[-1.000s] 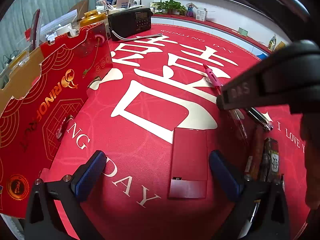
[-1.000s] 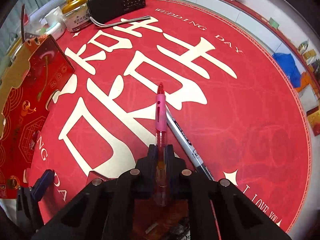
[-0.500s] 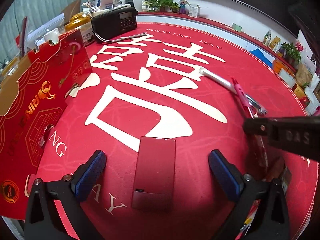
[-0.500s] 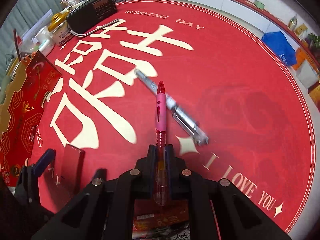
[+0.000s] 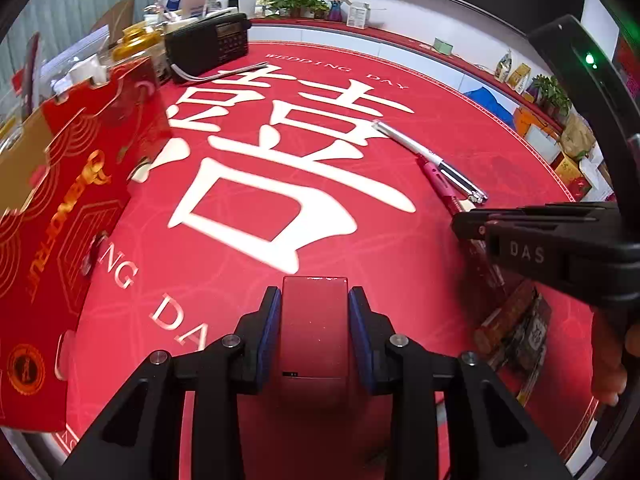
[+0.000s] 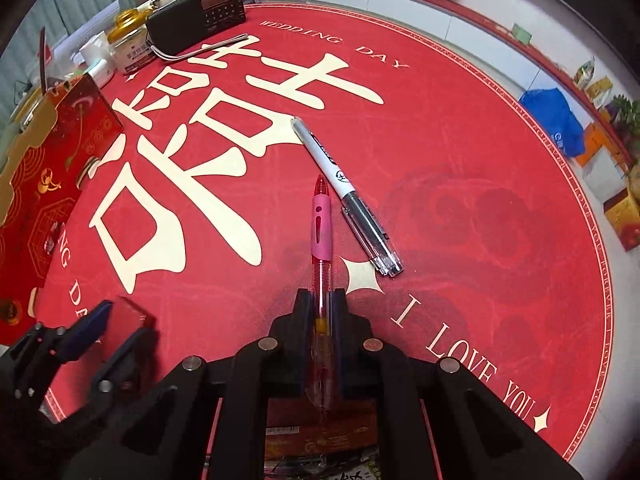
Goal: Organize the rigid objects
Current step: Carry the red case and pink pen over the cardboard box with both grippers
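A flat red rectangular case (image 5: 314, 332) lies on the red mat between the blue pads of my left gripper (image 5: 314, 294). Its jaws are closing, and both pads touch the case's long sides. The right wrist view shows the same case (image 6: 130, 312) in the left gripper (image 6: 116, 320) at lower left. My right gripper (image 6: 322, 296) is shut on a pink pen (image 6: 322, 224) that points forward, low over the mat. A silver-and-white pen (image 6: 344, 184) lies loose just right of the pink pen's tip. In the left wrist view, the right gripper (image 5: 464, 224) comes in from the right.
A tall red and gold gift carton (image 5: 60, 200) stands along the left. A black radio (image 5: 208, 42) with a strap, jars and bottles crowd the far left corner. Flat snack packets (image 5: 516, 328) lie by the near right edge, under the right gripper. A hand (image 5: 608, 368) shows at far right.
My left gripper's wide-open jaws have come together onto the red case. The right gripper carried the pink pen rightward, then nearly stopped beside the silver pen.
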The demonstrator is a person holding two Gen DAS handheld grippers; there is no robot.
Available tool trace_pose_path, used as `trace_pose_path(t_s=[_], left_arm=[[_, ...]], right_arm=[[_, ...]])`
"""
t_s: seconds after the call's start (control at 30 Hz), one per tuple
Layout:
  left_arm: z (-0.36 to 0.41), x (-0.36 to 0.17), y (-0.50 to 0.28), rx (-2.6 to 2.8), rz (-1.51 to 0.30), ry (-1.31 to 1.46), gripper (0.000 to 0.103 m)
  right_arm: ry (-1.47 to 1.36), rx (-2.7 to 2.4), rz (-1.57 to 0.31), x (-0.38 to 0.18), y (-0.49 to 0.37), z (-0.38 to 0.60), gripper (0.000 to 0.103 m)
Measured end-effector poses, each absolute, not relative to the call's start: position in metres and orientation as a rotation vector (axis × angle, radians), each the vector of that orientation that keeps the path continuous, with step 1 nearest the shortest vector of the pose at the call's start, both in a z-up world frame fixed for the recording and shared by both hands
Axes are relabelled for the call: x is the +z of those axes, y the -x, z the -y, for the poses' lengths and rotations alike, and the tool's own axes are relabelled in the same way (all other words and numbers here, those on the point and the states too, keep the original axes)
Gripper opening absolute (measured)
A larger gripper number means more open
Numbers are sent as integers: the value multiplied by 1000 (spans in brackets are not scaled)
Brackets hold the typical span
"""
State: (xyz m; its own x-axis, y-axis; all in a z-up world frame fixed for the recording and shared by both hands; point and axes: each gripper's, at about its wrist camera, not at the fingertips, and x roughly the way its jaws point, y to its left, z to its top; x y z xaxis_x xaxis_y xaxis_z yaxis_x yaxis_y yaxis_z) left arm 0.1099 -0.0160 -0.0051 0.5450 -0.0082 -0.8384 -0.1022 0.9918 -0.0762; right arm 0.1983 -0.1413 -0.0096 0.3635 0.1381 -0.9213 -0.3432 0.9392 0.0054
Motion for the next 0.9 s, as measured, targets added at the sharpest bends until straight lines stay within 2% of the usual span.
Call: trace_pose_path(t_s=[0.43,0.9], left_arm=[[-8,-2,-84,89,-1002,222,37],[-7,45,-63,126,-897,168,37]], right_arm=[[18,354,-1054,30,-162,171,11],[-61,426,-1028,51,-123,170,11]])
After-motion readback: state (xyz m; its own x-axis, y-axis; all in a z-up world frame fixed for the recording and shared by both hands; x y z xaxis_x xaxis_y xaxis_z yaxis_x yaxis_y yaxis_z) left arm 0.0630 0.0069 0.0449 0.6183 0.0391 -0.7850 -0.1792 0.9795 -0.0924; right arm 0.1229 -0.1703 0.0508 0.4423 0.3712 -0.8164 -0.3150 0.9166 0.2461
